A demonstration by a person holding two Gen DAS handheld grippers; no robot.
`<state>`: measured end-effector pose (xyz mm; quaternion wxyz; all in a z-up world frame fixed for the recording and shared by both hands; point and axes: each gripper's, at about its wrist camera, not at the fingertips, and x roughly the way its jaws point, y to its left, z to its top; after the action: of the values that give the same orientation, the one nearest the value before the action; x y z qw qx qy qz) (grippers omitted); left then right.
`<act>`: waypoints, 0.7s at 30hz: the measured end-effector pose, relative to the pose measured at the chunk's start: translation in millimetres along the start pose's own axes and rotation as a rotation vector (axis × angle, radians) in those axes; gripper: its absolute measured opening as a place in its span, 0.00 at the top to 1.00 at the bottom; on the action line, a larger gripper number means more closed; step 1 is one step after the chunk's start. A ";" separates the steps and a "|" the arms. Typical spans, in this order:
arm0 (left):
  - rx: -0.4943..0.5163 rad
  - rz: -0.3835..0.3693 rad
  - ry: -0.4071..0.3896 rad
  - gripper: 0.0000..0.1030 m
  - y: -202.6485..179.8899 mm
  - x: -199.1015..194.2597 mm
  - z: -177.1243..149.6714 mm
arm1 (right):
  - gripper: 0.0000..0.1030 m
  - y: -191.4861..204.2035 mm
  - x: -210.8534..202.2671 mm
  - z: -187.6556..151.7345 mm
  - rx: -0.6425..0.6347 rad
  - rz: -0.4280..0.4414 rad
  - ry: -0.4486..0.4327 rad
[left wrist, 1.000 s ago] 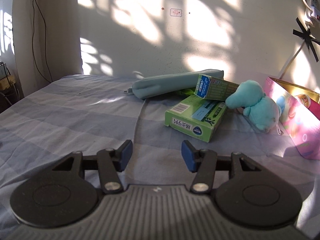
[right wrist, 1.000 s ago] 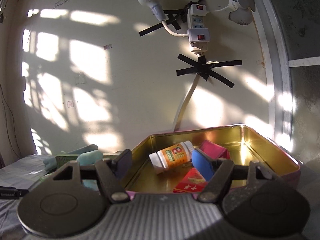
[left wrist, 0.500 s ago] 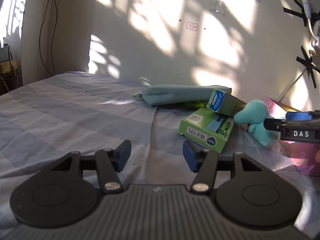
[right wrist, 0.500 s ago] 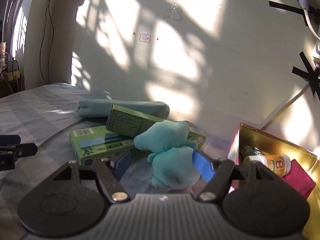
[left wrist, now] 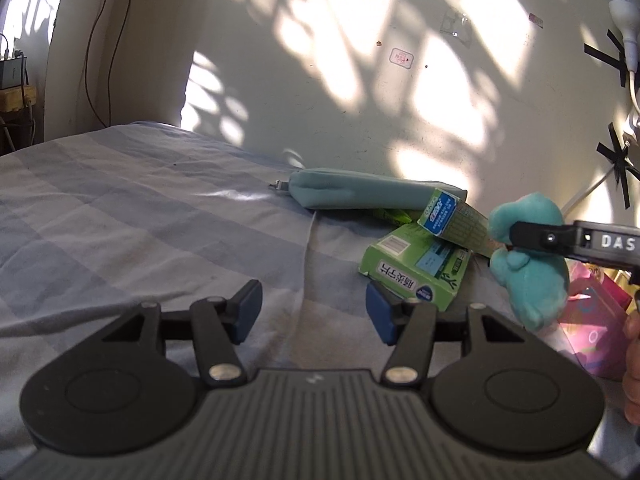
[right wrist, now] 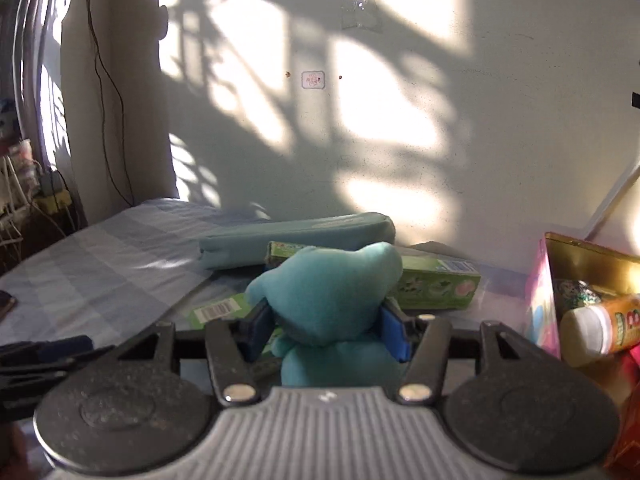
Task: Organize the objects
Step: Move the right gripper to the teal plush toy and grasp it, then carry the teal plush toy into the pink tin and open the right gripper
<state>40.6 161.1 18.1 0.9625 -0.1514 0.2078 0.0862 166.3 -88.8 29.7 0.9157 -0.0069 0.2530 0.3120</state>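
Observation:
A teal plush toy (right wrist: 332, 300) sits between the blue pads of my right gripper (right wrist: 326, 330), which is shut on it; it also shows in the left wrist view (left wrist: 528, 276), held by the right gripper's finger (left wrist: 536, 234). My left gripper (left wrist: 310, 312) is open and empty above the bed sheet. A green box (left wrist: 416, 276) lies just beyond its right fingertip, with a second green box (left wrist: 452, 216) leaning on it and a teal pencil pouch (left wrist: 360, 196) behind. A gold-lined pink tin (right wrist: 588, 264) stands to the right.
The tin holds an orange-labelled bottle (right wrist: 600, 328) and other small items. The striped bed sheet (left wrist: 140, 220) stretches to the left. The wall is close behind the objects, with a taped cable (left wrist: 624, 168) at right. A dark device (right wrist: 6, 304) lies at the far left.
My right gripper swung from over the tin to the plush toy and closed on it. My left gripper drifted toward the green boxes, still open.

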 end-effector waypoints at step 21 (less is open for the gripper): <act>0.239 -0.239 0.014 0.41 -87.7 -45.5 -21.5 | 0.14 -49.7 -169.9 -105.2 0.154 0.086 -0.079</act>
<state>11.7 67.0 41.3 0.9756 -0.0599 0.2041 -0.0551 31.5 -243.2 10.3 0.9085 0.0867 0.2401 0.3308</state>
